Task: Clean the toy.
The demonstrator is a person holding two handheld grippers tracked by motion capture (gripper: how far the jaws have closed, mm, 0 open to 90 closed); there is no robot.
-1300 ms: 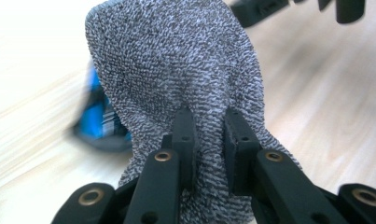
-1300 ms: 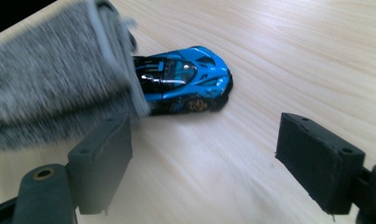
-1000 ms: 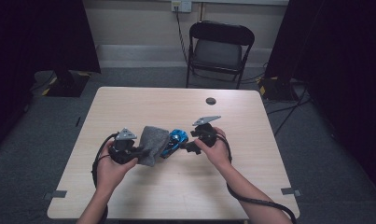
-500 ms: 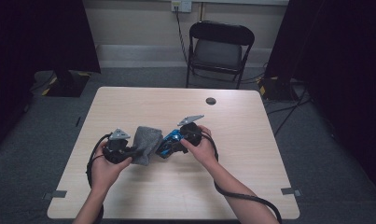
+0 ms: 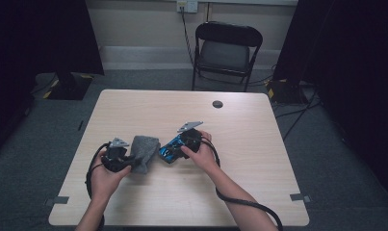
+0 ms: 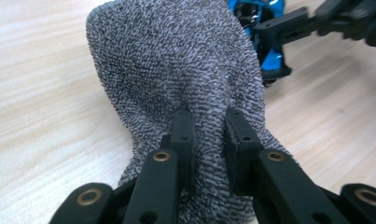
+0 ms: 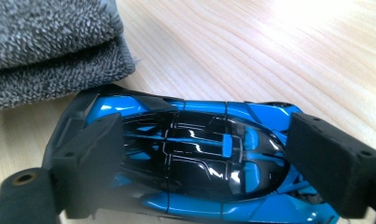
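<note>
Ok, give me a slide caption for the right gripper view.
Right gripper jaws, just opening, straddle a blue toy car on the wooden table, beside a folded grey cloth.

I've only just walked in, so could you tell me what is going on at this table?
A person at the wooden table works with a gripper in each hand. The left gripper is pinched shut on a grey cloth. The right gripper has a blue and black toy car between its jaws, which have just been opening. The car lies beside the cloth on the tabletop.

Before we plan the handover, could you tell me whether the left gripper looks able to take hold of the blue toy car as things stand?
Probably not: the left gripper is shut on the grey cloth, and the right gripper straddles the blue toy car.
</note>
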